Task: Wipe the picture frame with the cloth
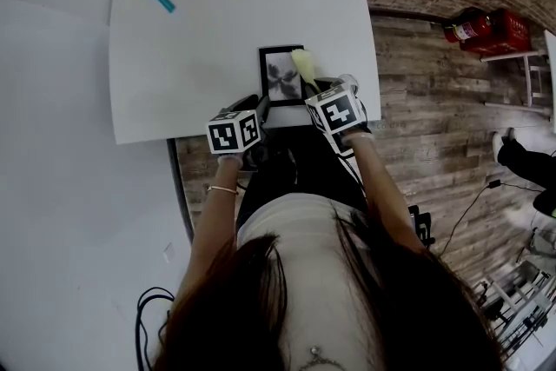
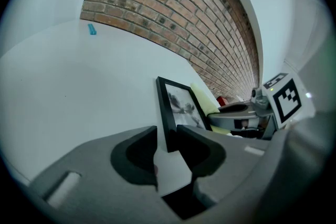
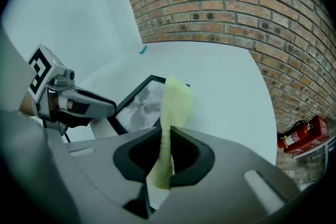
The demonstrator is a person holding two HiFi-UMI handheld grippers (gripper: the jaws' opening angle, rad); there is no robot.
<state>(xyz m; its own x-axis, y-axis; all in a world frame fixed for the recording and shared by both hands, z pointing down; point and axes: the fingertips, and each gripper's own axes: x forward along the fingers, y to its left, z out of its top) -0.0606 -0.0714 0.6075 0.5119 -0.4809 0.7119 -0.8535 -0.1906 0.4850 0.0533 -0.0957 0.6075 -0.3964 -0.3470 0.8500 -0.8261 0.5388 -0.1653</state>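
Now: wiping step, frame steadied, cloth at its right side.
Frame [image 1: 281, 75] lies flat at the desk's [image 1: 217, 22] near edge. Left claw [image 2: 167, 136] pinches its near-left corner; right claw [image 3: 167, 136] pinches the yellow cloth [image 3: 175, 99]. Next, likely: drag the cloth leftward over the glass.

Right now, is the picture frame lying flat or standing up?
Lying flat: from above, the picture frame rests face up on the table.
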